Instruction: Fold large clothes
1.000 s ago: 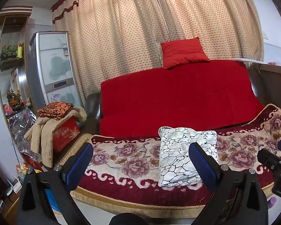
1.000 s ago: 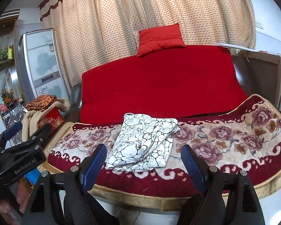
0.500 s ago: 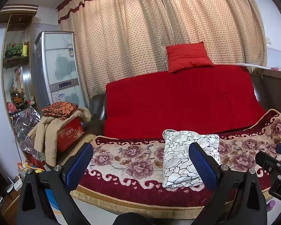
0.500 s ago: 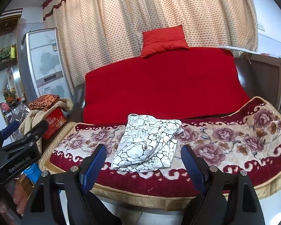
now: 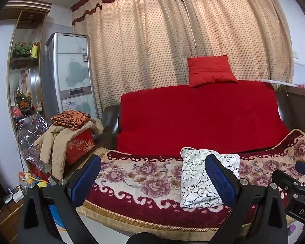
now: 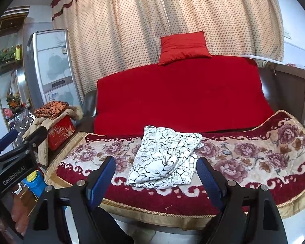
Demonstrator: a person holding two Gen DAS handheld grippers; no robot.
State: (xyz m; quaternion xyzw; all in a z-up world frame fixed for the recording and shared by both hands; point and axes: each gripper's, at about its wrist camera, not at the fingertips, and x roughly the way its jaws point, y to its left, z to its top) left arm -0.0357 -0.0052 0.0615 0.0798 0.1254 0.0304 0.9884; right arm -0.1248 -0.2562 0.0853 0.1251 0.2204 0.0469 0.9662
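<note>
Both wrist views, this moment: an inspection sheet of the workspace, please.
Surface: floral blanket over the sofa seat; red cover on the backrest.
Job's things: white patterned garment lies folded on the blanket.
Clutter: red box with a beige coat and orange cloth beside the sofa.
Grippers: left gripper and right gripper open, empty, short of the garment.
Cables: nothing seen.
Surroundings: dotted curtain, red cushion, fridge.
</note>
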